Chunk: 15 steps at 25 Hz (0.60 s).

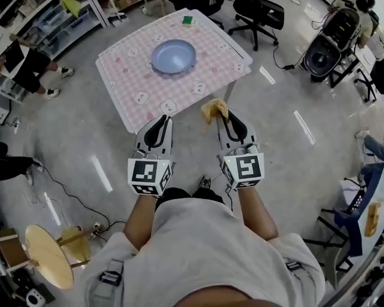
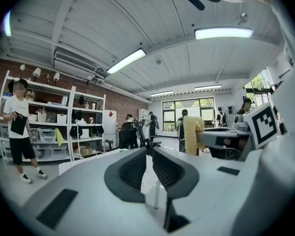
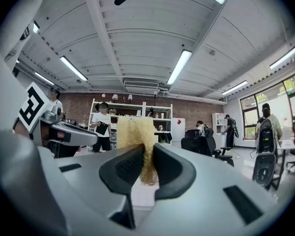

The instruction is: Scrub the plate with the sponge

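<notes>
sponge (image 1: 214, 109) held, plate (image 1: 173, 56) unreached
right tongs (image 1: 224, 116) clench the sponge, left tongs (image 1: 160, 119) closed empty; next reach the far plate.

left gripper (image 1: 159, 120), right gripper (image 1: 226, 115): grey, black-lined | cube markers (image 1: 150, 174) black-white | shirt (image 1: 205, 248) pale grey

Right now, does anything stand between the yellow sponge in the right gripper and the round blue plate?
Nothing visible does: only bare pink checked tablecloth lies between the yellow sponge, clamped in the right gripper, and the round blue plate.
</notes>
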Tool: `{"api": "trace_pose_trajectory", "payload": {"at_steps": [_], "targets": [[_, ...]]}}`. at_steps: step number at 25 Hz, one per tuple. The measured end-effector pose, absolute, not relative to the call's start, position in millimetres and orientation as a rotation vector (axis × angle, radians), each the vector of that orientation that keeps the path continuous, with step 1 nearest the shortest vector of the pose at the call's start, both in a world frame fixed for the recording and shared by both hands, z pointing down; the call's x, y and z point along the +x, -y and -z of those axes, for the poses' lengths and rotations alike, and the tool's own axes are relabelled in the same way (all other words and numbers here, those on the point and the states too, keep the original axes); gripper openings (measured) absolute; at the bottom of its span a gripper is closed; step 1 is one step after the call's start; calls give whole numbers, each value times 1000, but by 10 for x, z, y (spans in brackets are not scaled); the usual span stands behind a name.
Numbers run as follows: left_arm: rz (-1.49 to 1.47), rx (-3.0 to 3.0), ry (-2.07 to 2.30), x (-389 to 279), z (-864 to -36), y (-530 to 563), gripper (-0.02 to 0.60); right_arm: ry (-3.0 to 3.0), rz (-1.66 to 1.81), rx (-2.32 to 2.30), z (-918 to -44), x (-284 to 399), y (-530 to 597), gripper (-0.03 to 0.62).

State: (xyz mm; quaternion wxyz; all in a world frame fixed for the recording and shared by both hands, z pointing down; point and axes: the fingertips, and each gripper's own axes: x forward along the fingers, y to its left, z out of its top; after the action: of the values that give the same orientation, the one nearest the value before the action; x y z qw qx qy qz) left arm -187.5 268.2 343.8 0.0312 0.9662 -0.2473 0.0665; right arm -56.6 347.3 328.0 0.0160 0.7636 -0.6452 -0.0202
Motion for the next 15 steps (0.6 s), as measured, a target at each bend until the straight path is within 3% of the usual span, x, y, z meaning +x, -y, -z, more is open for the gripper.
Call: {"api": "trace_pose_trajectory", "payload": {"at_steps": [15], "targets": [[-254,2886,830,-1177,-3819,-1140,50,2056,-42,2261,-3649,130,-1898,57]]}}
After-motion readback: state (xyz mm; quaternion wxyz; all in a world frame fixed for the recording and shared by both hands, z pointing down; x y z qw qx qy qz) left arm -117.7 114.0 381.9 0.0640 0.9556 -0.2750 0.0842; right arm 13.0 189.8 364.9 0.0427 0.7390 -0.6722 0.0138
